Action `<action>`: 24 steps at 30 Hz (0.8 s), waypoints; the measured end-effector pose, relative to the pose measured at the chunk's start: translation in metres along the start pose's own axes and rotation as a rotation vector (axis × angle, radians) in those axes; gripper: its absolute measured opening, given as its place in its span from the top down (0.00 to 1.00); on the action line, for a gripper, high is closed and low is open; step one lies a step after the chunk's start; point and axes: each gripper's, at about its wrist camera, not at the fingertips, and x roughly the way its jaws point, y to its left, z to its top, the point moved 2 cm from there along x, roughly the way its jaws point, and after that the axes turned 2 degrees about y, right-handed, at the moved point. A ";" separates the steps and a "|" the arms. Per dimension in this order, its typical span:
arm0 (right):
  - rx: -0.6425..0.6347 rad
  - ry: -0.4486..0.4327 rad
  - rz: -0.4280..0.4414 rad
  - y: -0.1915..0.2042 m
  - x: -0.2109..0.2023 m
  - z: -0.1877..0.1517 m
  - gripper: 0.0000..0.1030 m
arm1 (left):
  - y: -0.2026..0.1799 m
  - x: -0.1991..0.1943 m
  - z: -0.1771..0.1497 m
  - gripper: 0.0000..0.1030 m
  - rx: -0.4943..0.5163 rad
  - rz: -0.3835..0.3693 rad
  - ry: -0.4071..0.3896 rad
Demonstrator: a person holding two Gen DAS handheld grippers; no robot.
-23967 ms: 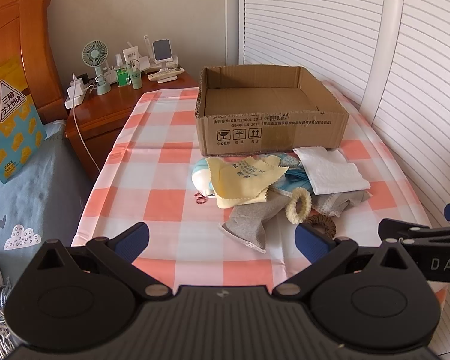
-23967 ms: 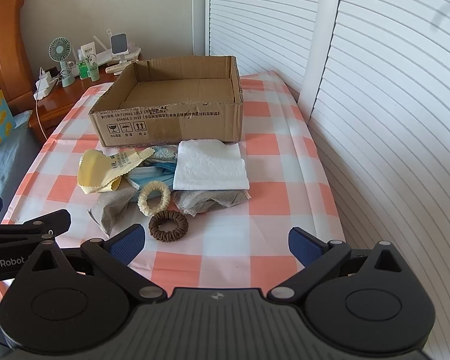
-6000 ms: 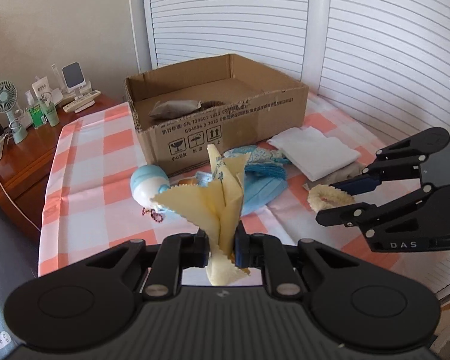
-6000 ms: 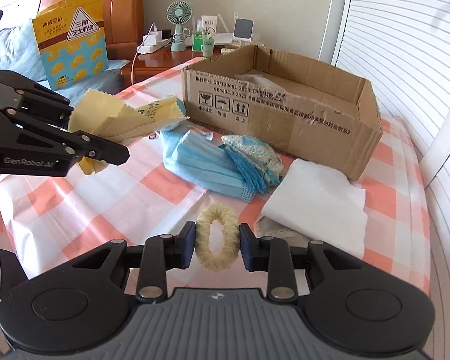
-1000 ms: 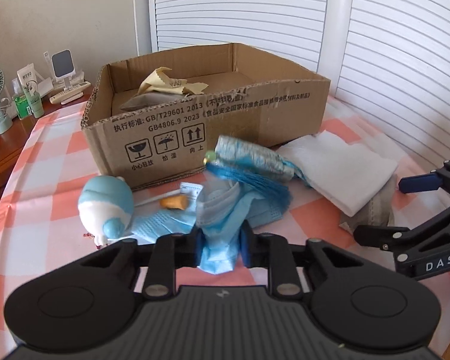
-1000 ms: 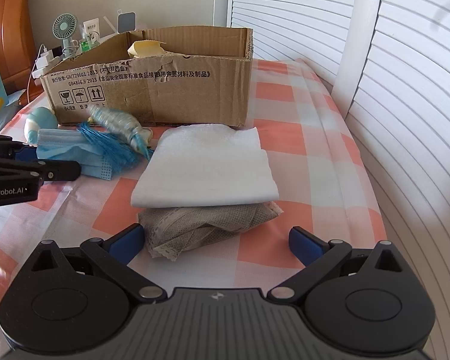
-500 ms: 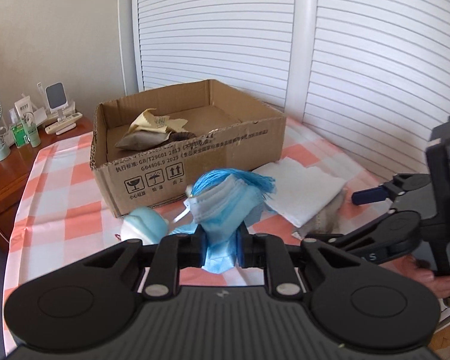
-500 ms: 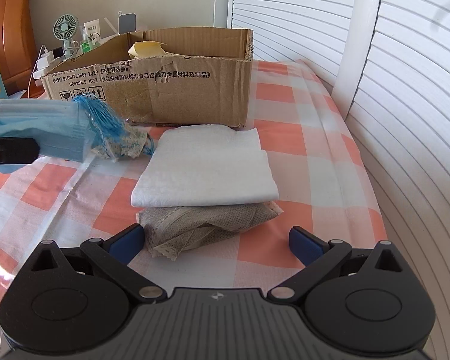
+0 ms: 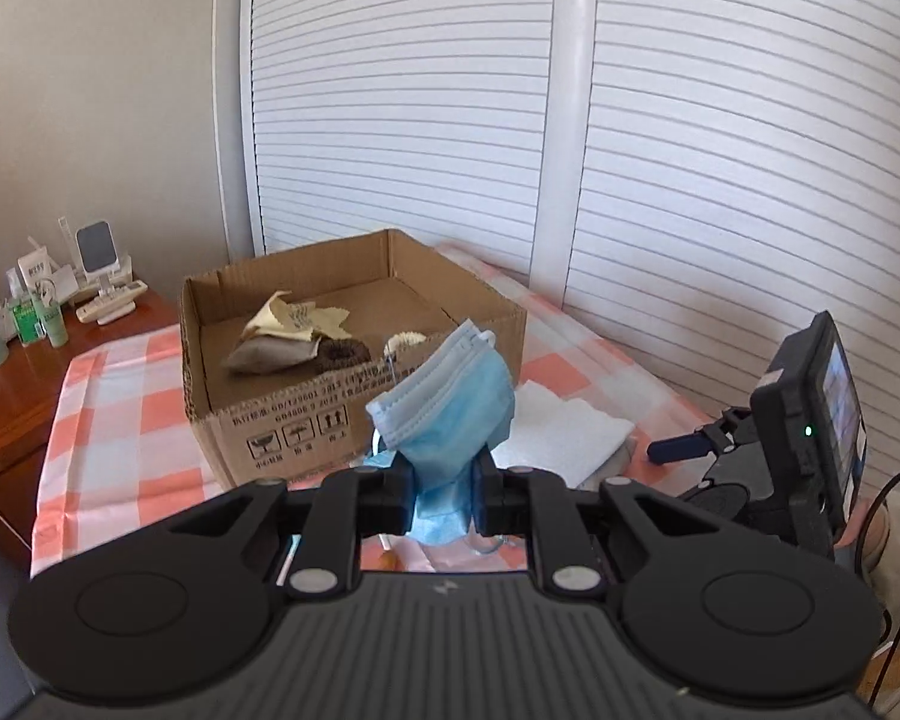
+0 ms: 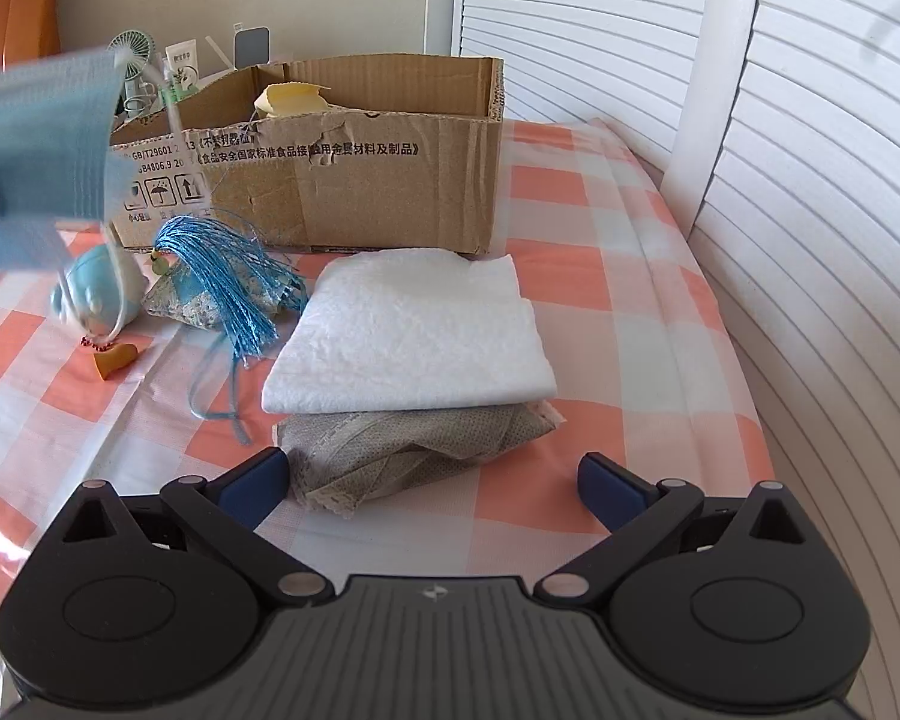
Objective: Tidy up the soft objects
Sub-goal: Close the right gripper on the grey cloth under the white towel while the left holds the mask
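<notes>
Left wrist view shows your left gripper (image 9: pixel 444 489) clamped on a bunch of blue face masks (image 9: pixel 450 408), held up off the table (image 10: pixel 570 192) in front of the cardboard box (image 9: pixel 354 414). Your right gripper (image 10: pixel 432 480) has its jaws wide apart, just before the grey cloth (image 10: pixel 414 444) under the white folded cloth (image 10: pixel 414 330), near the table's right edge.
</notes>
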 end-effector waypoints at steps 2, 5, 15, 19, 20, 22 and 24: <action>-0.002 0.000 0.000 0.000 0.000 0.000 0.00 | 0.002 -0.004 0.007 0.85 0.008 -0.004 -0.009; -0.005 -0.001 0.004 0.000 0.000 0.000 0.00 | 0.003 -0.007 0.011 0.85 0.008 0.006 -0.013; -0.046 -0.036 0.020 0.003 -0.001 0.000 0.07 | 0.000 -0.001 -0.001 0.85 -0.013 0.016 0.042; -0.073 -0.046 0.025 0.004 -0.008 -0.002 0.23 | -0.001 0.003 -0.004 0.85 -0.012 0.014 0.057; -0.076 -0.044 0.029 0.004 -0.010 -0.003 0.29 | -0.002 0.004 -0.005 0.85 -0.012 0.014 0.060; -0.083 -0.038 0.043 0.003 -0.013 -0.003 0.40 | -0.002 0.007 -0.006 0.85 -0.015 0.009 0.066; -0.083 -0.029 0.059 0.002 -0.016 -0.002 0.48 | -0.002 0.009 -0.008 0.85 -0.019 0.005 0.072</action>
